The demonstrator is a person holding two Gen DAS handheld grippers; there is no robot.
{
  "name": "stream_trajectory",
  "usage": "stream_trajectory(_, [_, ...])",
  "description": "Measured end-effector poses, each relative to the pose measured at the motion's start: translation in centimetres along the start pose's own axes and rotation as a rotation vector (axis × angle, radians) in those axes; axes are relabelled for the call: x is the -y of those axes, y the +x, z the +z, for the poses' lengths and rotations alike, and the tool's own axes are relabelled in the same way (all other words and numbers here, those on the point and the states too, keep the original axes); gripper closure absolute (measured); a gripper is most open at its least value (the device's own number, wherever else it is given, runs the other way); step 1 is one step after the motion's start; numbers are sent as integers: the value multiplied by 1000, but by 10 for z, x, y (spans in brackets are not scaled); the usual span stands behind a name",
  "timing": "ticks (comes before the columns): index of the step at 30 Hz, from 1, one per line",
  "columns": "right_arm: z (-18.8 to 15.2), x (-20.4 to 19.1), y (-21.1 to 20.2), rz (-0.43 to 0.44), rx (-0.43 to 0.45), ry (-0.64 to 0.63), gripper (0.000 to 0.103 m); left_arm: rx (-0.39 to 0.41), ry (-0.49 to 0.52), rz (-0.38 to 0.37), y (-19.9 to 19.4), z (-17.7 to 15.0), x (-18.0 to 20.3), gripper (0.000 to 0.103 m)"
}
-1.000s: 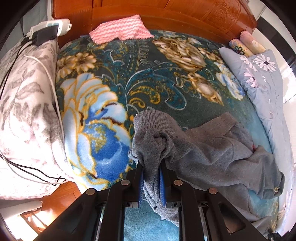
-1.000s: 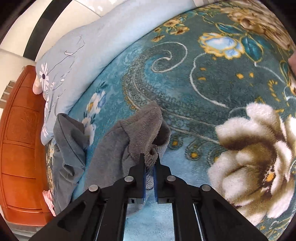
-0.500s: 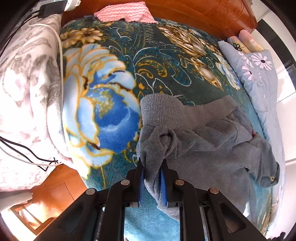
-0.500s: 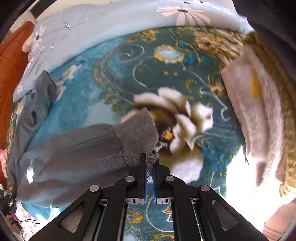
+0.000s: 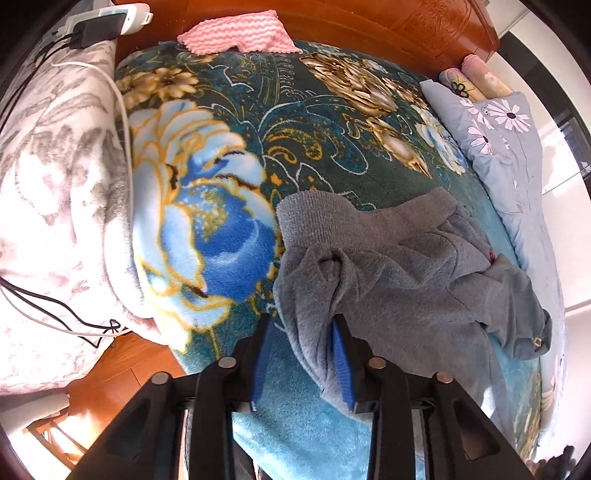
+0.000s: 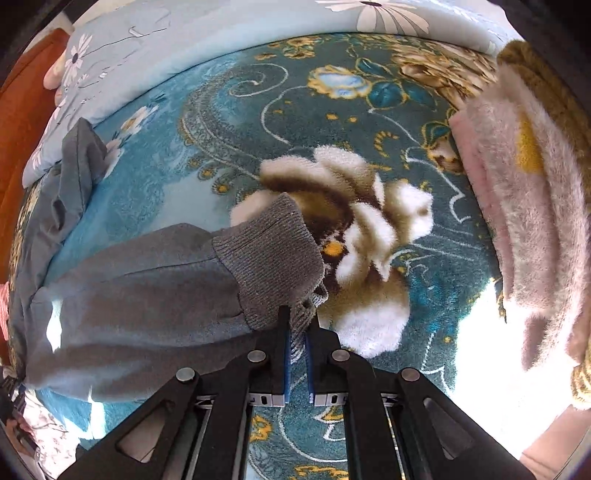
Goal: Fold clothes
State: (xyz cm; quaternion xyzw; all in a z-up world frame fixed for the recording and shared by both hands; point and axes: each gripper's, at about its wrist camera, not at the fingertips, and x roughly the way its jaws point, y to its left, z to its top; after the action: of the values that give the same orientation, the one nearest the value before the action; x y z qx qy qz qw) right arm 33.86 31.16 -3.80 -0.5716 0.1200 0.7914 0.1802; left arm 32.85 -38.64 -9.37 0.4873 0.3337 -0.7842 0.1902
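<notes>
Grey sweater (image 5: 399, 280) lies on the blanket (image 5: 221, 192); its bunched cloth hangs between the left gripper's (image 5: 301, 325) parted fingers, while the right gripper (image 6: 297, 321) pinches its ribbed cuff (image 6: 273, 258).

open: bare teal floral plush blanket (image 6: 236, 122) ahead of the right tool (image 6: 297, 325) | right: folded fuzzy pink-and-mustard garments (image 6: 532, 206) block | left: white grey-leaf pillow (image 5: 55, 192) with cables — tight | far: carved orange wooden headboard (image 5: 369, 26) — dead end | mid: crumpled grey knit sweatshirt (image 5: 406, 273)
</notes>
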Motion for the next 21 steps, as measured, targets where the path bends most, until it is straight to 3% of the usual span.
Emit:
stream_trajectory(2, [-2,-7,-13,-33,32,-63,79,45,11,11,-15,-4,-1,60])
stream_trajectory(5, [-5,-17,-32,-82,81,-156,68,103,58,39,-28,-5,13,58])
stream_trajectory(8, [4,-50,-48,-54,146,-292,57,125,101,-28,-22,-2,44,58])
stream_trajectory(11, [48,-106,-42,114,184,-326,57,118,134,-76,-2,0,75,57])
stream_trajectory(13, [84,-146,-28,278,154,-272,57,109,155,-105,13,1,96,57])
stream_trajectory(16, [140,-208,1,381,102,-259,56,96,181,-101,33,-9,116,57])
stream_trajectory(21, [203,-262,43,259,54,-275,56,24,145,-127,60,-31,117,57])
